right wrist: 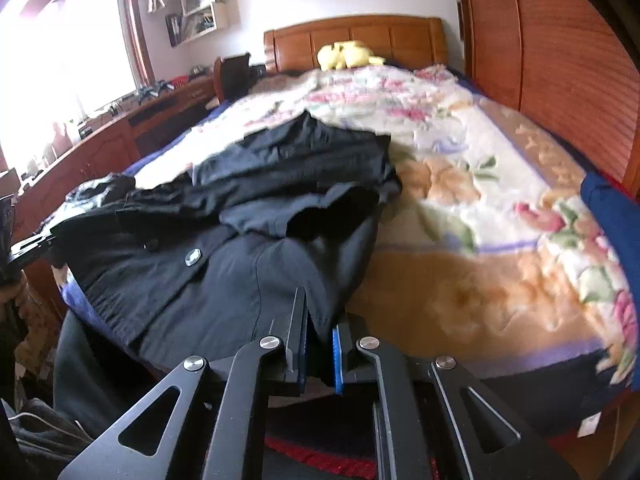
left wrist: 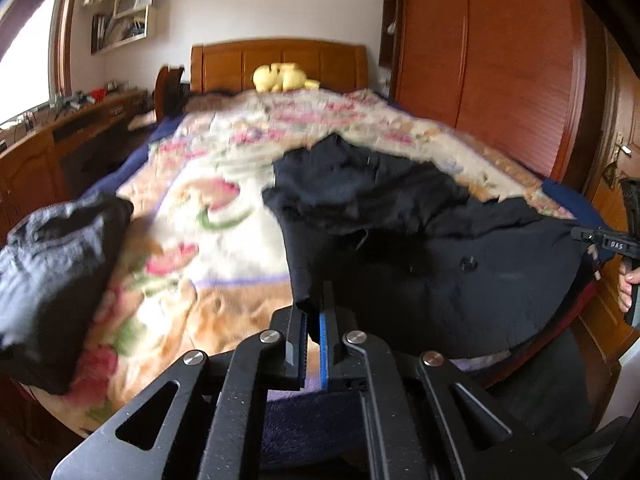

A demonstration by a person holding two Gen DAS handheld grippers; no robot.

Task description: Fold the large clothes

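A large black buttoned garment (left wrist: 460, 272) lies rumpled on the floral bedspread (left wrist: 224, 216) near the foot of the bed. My left gripper (left wrist: 314, 312) is shut on its left hem corner. In the right wrist view the same black garment (right wrist: 224, 264) spreads to the left, and my right gripper (right wrist: 320, 328) is shut on its right hem corner. The right gripper also shows at the far right of the left wrist view (left wrist: 612, 240). The garment's upper part is bunched up toward the middle of the bed.
A dark grey folded cloth (left wrist: 52, 272) lies at the bed's left edge. A yellow plush toy (left wrist: 280, 76) sits by the wooden headboard (left wrist: 280, 60). A wooden wardrobe (left wrist: 500, 60) stands on the right, a desk (left wrist: 60, 128) on the left.
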